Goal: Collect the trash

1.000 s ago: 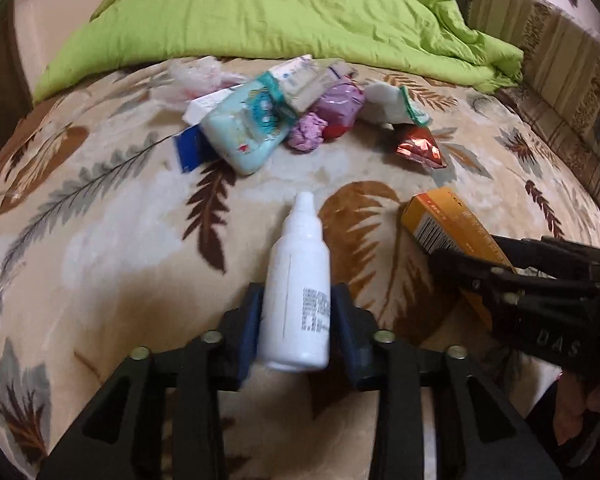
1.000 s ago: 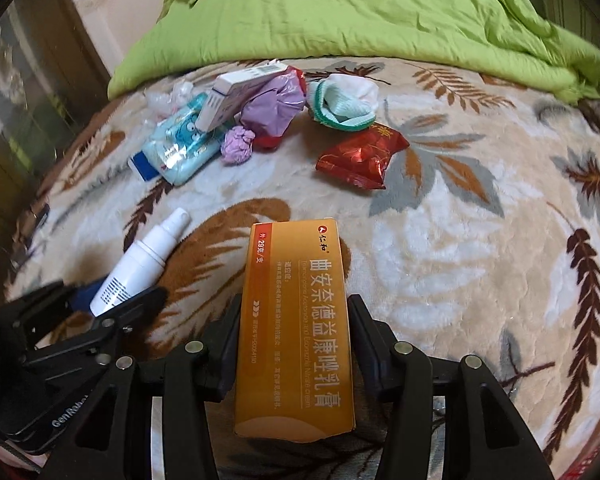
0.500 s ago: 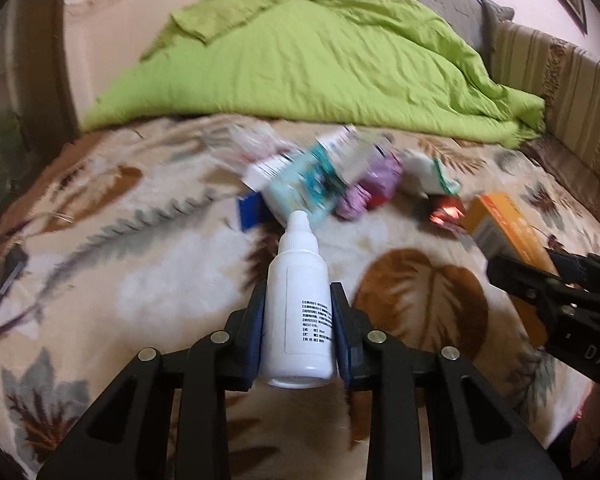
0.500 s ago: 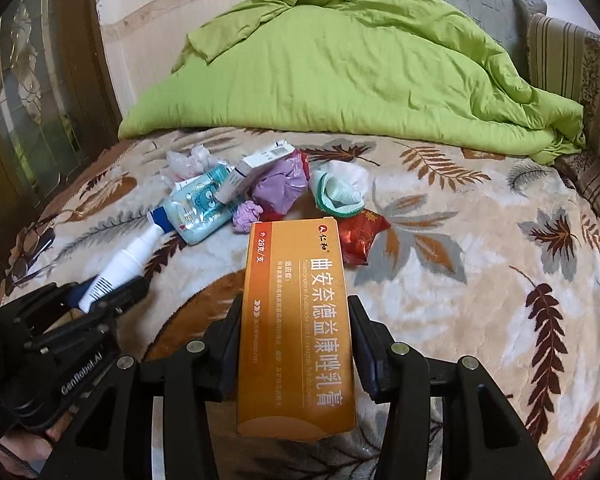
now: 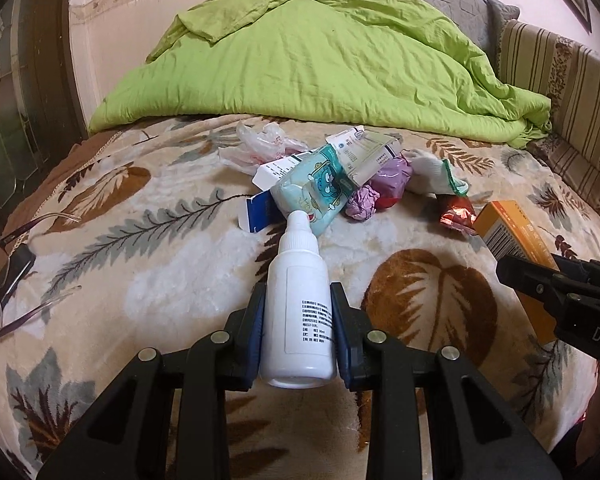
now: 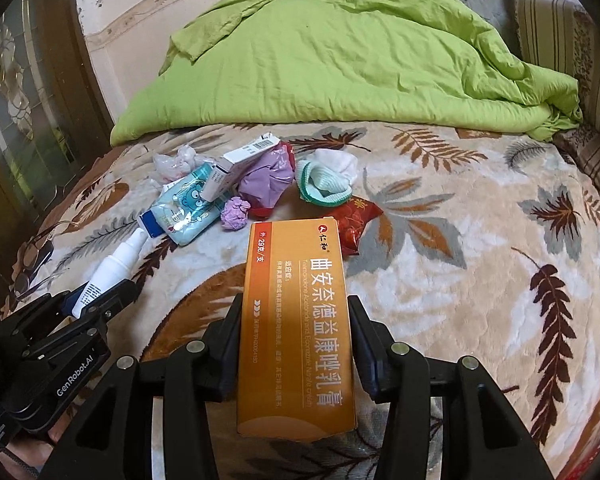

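Left gripper [image 5: 299, 330] pinches white bottle [image 5: 298, 308] nozzle-forward; right gripper [image 6: 296, 340] clamps orange box [image 6: 296, 328] lengthwise ahead.

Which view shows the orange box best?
The right wrist view: the orange box fills the centre, printed face up, clamped in the right gripper. The left wrist view catches only one end of it at the right edge, partly behind that gripper.

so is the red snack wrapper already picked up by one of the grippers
No, the red snack wrapper lies on the blanket, while the right gripper holds the orange box and the left gripper holds the white bottle.
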Demonstrator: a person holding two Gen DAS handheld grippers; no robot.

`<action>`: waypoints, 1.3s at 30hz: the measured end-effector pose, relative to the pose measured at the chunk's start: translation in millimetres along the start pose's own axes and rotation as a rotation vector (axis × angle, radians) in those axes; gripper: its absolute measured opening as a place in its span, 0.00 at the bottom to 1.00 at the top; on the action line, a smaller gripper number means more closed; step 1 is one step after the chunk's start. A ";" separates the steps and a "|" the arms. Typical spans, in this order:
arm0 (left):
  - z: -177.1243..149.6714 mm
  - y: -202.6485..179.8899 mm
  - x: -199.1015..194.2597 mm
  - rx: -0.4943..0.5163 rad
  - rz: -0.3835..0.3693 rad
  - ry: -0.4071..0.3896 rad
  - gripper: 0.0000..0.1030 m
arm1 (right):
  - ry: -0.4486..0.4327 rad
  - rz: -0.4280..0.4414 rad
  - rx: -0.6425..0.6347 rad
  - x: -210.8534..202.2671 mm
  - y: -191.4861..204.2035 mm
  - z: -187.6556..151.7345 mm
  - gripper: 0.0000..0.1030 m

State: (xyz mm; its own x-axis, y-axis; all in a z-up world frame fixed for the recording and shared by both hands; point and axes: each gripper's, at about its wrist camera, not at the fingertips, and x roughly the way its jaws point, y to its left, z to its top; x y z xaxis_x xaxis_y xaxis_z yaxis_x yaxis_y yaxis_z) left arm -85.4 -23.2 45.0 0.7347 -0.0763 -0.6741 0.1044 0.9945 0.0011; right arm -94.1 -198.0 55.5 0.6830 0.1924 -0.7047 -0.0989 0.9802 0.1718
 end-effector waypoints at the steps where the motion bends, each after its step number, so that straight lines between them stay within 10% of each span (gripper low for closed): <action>1: 0.4 0.1 -0.1 0.002 -0.001 -0.001 0.28 | 0.000 0.000 -0.002 -0.2 0.0 0.0 0.50; 39: -0.7 -9.4 -3.8 0.064 0.014 -0.022 0.28 | -0.002 -0.005 0.011 -1.5 -4.3 0.6 0.50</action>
State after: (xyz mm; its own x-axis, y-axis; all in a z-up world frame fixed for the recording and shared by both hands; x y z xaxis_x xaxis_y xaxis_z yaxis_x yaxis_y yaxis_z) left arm -89.6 -32.2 47.0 0.7511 -0.0646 -0.6571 0.1361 0.9890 0.0583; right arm -94.3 -202.5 56.2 0.6851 0.1876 -0.7039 -0.0878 0.9805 0.1758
